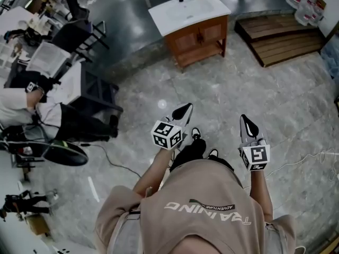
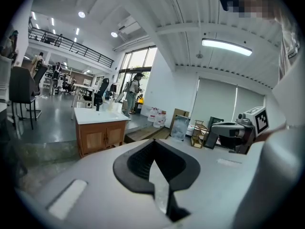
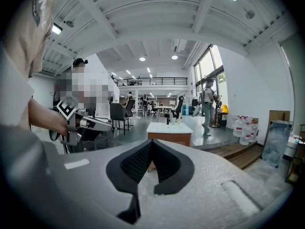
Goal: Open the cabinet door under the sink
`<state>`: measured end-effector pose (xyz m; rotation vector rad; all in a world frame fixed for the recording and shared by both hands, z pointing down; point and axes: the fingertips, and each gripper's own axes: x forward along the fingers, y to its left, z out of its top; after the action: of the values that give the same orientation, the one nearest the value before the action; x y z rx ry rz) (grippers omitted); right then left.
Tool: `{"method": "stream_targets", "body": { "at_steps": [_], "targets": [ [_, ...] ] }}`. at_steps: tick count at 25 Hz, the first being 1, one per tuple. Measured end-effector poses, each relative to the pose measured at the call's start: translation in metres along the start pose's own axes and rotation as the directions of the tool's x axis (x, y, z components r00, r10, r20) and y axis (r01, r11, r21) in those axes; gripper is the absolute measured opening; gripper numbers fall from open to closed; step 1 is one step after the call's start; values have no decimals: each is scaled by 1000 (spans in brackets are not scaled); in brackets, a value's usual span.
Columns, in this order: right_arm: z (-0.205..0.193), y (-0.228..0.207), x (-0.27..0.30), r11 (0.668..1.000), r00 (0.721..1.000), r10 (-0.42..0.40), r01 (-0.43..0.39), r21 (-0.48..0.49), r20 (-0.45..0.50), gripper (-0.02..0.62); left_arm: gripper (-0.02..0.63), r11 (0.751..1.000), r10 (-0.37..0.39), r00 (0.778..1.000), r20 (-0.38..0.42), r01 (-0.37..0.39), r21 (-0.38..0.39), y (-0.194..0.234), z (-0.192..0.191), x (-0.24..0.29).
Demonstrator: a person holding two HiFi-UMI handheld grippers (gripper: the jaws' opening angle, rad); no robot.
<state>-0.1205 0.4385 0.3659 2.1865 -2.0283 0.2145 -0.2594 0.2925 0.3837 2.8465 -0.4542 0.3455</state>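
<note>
Pressed together on nothing at both left gripper (image 1: 187, 107) and right gripper (image 1: 243, 117), low centre of frame. Well apart from the cabinet door (image 1: 200, 37), shut under the sink (image 1: 188, 10) at upper centre. Judged as approach, barely begun. Next: walking closer, spreading one pair of jaws, taking hold of the door.

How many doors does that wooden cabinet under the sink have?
2, in the head view: the left-hand door and the right-hand door, side by side under the white sink.

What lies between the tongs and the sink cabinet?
Only bare floor separates the left tongs and right tongs from the cabinet, as the head view shows.
</note>
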Motion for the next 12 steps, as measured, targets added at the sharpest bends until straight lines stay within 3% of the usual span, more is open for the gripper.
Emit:
{"method": "stream_targets", "body": {
  "at_steps": [6, 12],
  "targets": [
    [14, -16, 42, 1000, 1000, -13, 13, -9, -9, 1, 14, 999, -32, 999, 24, 32, 4, 34, 26, 34],
    [43, -9, 109, 999, 1000, 12, -13, -52, -6, 0, 14, 1000, -16, 1000, 20, 16, 19, 98, 45, 56]
  ]
}}
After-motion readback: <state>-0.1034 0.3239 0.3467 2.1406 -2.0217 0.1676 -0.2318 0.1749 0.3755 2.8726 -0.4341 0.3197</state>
